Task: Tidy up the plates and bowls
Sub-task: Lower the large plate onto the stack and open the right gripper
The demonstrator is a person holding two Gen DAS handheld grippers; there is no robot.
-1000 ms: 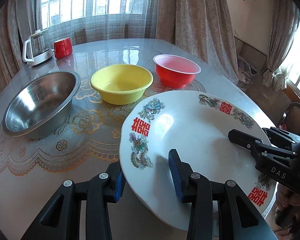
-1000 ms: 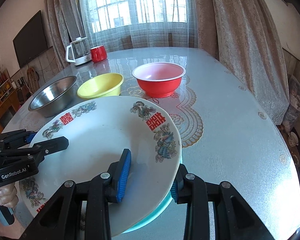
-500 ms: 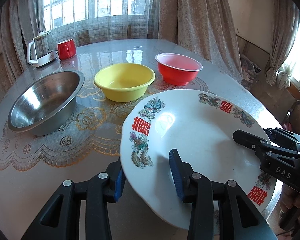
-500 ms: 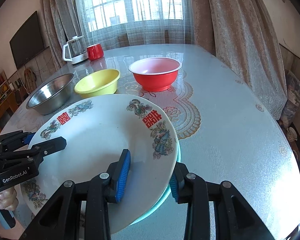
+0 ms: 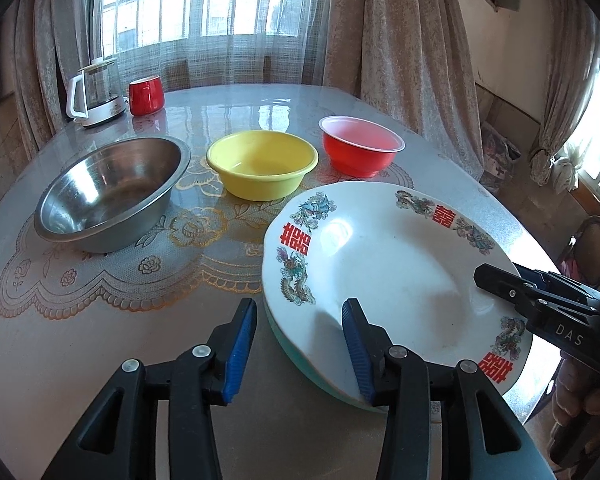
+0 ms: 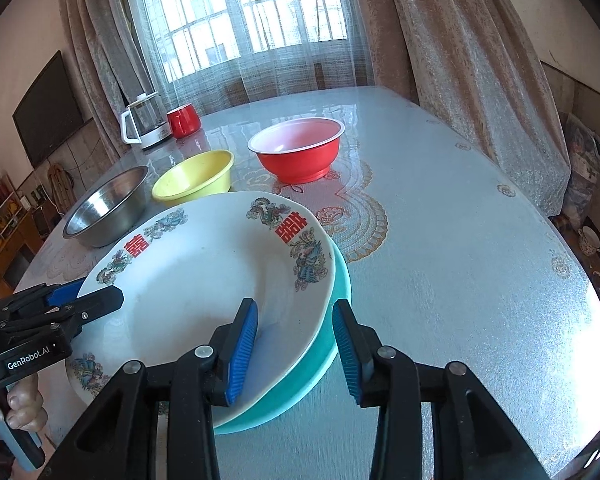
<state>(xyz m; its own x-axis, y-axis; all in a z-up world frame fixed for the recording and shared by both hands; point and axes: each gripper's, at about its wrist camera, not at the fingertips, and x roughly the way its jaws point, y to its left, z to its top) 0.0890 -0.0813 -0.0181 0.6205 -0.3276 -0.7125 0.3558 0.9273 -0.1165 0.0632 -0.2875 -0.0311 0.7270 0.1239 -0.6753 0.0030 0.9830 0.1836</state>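
Note:
A white plate [image 5: 384, 264] with red characters and painted birds lies on a teal plate [image 5: 320, 378] at the table's near edge. My left gripper [image 5: 300, 320] straddles its near-left rim and its jaws are opening. The left pad stands clear of the rim and the right pad hovers over the plate's face. My right gripper [image 6: 294, 320] straddles the opposite rim of the white plate [image 6: 204, 280] and the teal plate [image 6: 304, 380]. Its jaws are opening too, with both pads off the plates. Each gripper shows in the other's view: right gripper [image 5: 496, 276], left gripper [image 6: 96, 292].
Behind the plates stand a steel bowl [image 5: 112, 196], a yellow bowl [image 5: 262, 164] and a red bowl [image 5: 360, 146] in a row. A glass kettle [image 5: 96, 92] and a red mug [image 5: 146, 90] sit at the far left. The table edge drops off to the right.
Both grippers' jaws have widened and their pads have come off the white plate's rim. The white plate now rests flat on the teal plate. The left gripper has drawn back slightly.

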